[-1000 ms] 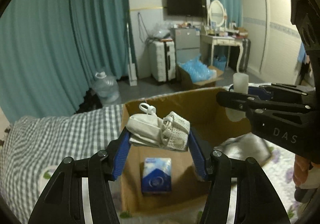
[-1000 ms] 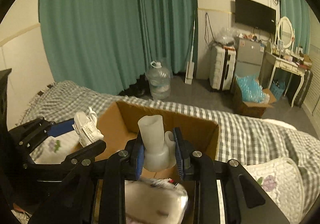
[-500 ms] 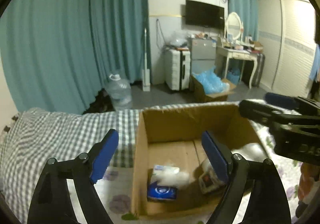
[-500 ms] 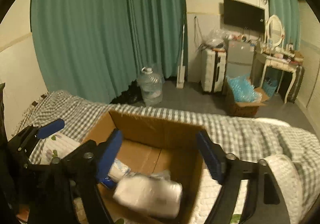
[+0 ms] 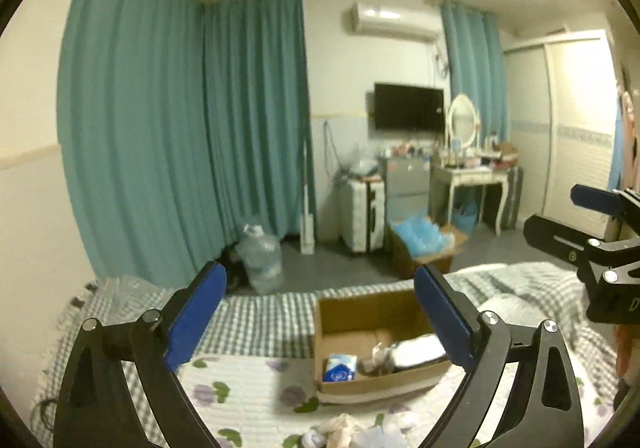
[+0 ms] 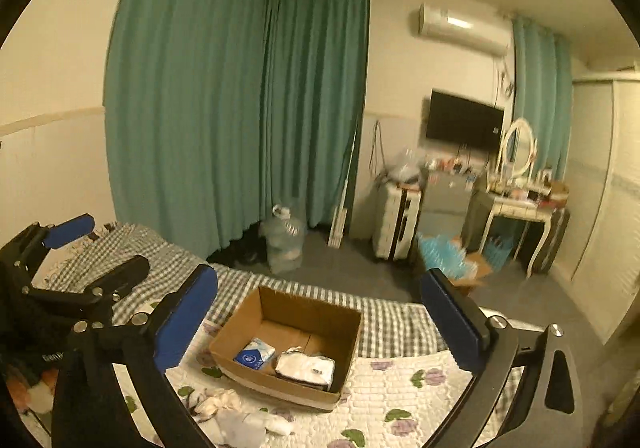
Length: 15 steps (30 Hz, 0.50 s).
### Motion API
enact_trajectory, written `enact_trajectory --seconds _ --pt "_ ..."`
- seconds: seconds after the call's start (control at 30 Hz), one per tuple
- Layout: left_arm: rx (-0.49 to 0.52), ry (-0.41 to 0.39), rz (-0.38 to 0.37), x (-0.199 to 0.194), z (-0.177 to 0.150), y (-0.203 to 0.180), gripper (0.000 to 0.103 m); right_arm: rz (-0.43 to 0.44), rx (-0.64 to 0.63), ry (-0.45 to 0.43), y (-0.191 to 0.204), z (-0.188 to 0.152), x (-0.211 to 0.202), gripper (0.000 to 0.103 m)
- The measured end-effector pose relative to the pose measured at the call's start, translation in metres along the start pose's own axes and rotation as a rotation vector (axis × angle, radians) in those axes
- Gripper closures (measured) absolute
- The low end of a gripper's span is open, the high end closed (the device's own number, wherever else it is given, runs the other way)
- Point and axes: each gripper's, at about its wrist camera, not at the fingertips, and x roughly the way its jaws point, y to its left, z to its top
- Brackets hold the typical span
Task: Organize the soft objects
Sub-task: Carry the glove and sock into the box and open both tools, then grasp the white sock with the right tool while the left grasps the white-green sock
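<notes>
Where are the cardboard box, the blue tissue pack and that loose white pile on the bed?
cardboard box (image 6: 298,306), right wrist view, inner back wall.
blue tissue pack (image 6: 253,357), right wrist view, its top face.
white pile (image 6: 236,414), right wrist view, middle of the heap.

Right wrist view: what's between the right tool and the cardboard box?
Loose pale soft items lie on the floral quilt below the open right tool, just short of the cardboard box; the right wrist view shows it best.

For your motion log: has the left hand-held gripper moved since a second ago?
Yes. The left hand-held gripper has pulled up and back from the cardboard box, which now looks smaller and lower, and stands open.
</notes>
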Motion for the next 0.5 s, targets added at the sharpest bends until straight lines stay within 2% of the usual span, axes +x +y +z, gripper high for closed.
enact_trajectory --seconds 0.13,0.27,0.4,0.5 --pt "-0.001 -0.04 -0.01 -0.05 0.005 0.014 0.006 0.0 -0.008 -0.002 0.013 -0.003 -0.04 0.001" --pt "-0.006 -0.046 -0.017 -0.077 -0.008 0.025 0.006 0.012 -0.029 0.026 0.027 -0.024 -0.055 0.001" --pt "-0.013 -0.01 -0.016 -0.08 -0.039 0.035 0.006 0.025 -0.02 0.058 0.042 -0.062 -0.051 0.001" --pt "-0.003 0.066 -0.051 -0.065 -0.068 0.037 0.006 0.02 0.006 0.113 0.048 -0.097 -0.028 0.001"
